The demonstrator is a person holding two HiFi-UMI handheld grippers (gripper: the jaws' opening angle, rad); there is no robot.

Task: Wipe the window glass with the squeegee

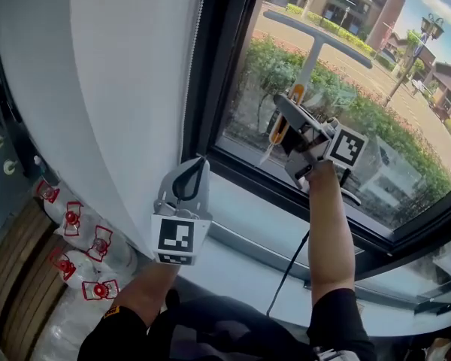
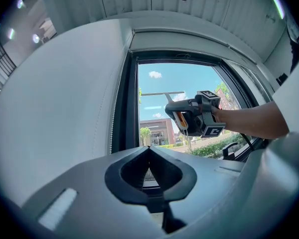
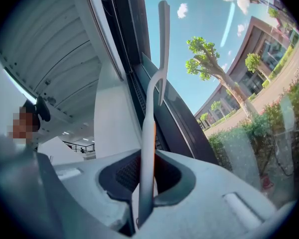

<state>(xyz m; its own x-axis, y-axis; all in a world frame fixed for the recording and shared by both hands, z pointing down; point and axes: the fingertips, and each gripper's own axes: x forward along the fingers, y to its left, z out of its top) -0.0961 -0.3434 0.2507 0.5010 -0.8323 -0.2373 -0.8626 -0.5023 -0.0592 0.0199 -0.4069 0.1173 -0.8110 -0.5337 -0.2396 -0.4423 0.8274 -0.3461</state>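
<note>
The squeegee is a white stick with an orange grip and a T-shaped blade. In the head view its blade lies against the window glass, high on the pane. My right gripper is shut on the squeegee's handle and raised in front of the glass. In the right gripper view the handle runs up between the jaws to the blade. My left gripper hangs shut and empty below the blind, left of the window frame. The left gripper view shows its closed jaws and the right gripper with the squeegee.
A white roller blind with a bead chain covers the left. The black window frame borders the glass. Below runs a pale windowsill. A black cable hangs from the right gripper. Several plastic bottles lie on the floor at the left.
</note>
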